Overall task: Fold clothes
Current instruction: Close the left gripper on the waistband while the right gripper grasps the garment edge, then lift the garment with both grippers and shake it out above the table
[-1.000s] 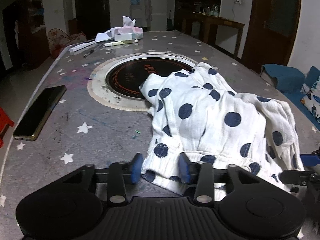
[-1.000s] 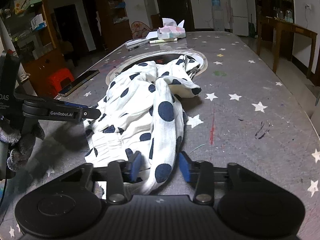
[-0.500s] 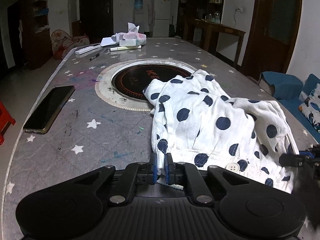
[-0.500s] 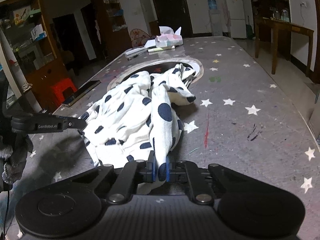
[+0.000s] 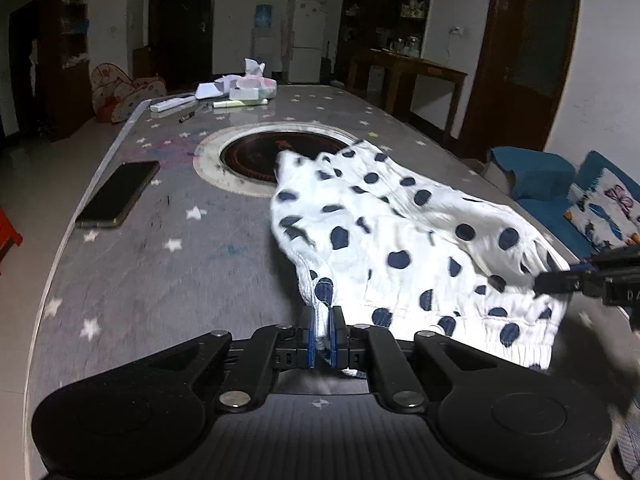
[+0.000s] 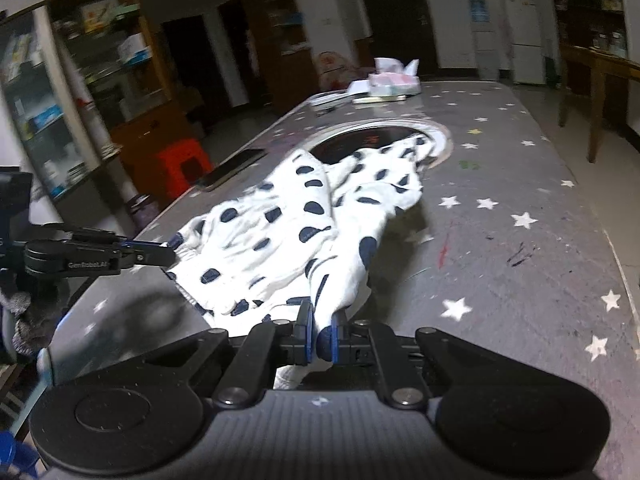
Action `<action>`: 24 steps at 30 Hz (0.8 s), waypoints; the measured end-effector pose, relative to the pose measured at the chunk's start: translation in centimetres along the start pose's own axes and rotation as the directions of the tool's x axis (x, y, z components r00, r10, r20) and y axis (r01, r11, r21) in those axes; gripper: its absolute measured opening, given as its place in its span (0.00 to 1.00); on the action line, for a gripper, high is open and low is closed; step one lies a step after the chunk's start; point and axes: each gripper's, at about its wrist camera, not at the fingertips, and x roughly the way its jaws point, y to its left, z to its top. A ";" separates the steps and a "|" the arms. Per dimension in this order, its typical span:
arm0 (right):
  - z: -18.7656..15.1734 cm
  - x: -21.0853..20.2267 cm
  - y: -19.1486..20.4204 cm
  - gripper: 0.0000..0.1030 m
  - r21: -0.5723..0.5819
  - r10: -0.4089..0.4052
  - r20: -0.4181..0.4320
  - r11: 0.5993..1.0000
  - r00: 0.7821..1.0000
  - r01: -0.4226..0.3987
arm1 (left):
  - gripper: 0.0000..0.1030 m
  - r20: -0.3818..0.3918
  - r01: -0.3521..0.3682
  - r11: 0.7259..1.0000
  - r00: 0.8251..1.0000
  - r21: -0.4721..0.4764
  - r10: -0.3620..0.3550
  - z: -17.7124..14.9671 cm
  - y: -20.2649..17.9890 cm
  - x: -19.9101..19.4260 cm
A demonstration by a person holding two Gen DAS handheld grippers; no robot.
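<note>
A white garment with dark blue dots stretches from the table's round inset toward me; it also shows in the right wrist view. My left gripper is shut on its near left hem. My right gripper is shut on its near right edge. Both hold the near edge lifted off the grey star-patterned table. The right gripper shows at the right of the left wrist view, the left gripper at the left of the right wrist view.
A black phone lies near the table's left edge. A round black cooktop inset sits mid-table under the garment's far end. A tissue box, papers and pens lie at the far end. A red stool stands left of the table.
Both grippers closed on the garment's near edge, then lifted it and pulled it toward me. The cloth has stretched out and risen off the table.
</note>
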 end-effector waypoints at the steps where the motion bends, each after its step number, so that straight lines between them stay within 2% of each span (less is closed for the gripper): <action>1: -0.2 -0.5 0.3 0.07 -0.016 0.012 -0.011 1.000 1.000 -0.012 | 0.07 -0.003 0.011 1.000 1.000 0.010 -0.010 -0.5 -0.2 -0.7; 5: -1.5 -2.4 1.8 0.07 -0.078 0.054 -0.073 0.995 0.996 -0.060 | 0.07 -0.048 0.074 0.996 0.996 0.042 -0.072 -2.7 -1.3 -2.9; 9: -3.5 -3.5 3.0 0.08 -0.144 0.085 -0.163 0.984 0.983 -0.108 | 0.07 -0.125 0.136 0.988 0.984 0.076 -0.126 -5.2 -2.4 -4.0; 13: -4.6 -4.7 3.4 0.21 -0.152 0.106 -0.206 0.979 0.973 -0.139 | 0.08 -0.191 0.170 0.979 0.971 0.116 -0.147 -6.7 -2.9 -4.2; 15: -4.2 -5.3 2.9 0.22 -0.140 0.105 -0.194 0.981 0.975 -0.133 | 0.17 -0.185 0.165 0.979 0.973 0.123 -0.141 -6.4 -2.6 -4.5; 17: -3.4 -5.7 2.1 0.28 -0.123 0.100 -0.176 0.985 0.979 -0.122 | 0.21 -0.164 0.152 0.981 0.978 0.116 -0.132 -5.7 -2.1 -4.8; 19: -2.4 -5.8 1.3 0.29 -0.107 0.089 -0.154 0.989 0.984 -0.106 | 0.21 -0.131 0.134 0.984 0.984 0.121 -0.118 -4.8 -1.6 -5.1; 21: -1.1 -5.4 0.2 0.30 -0.092 0.082 -0.131 0.991 0.988 -0.094 | 0.35 -0.098 0.117 0.986 0.990 0.121 -0.106 -4.0 -1.3 -5.4; 24: 0.4 -4.8 -0.6 0.30 -0.102 0.045 -0.100 0.993 0.994 -0.056 | 0.36 -0.052 0.073 0.989 0.996 0.128 -0.067 -2.7 -0.9 -5.3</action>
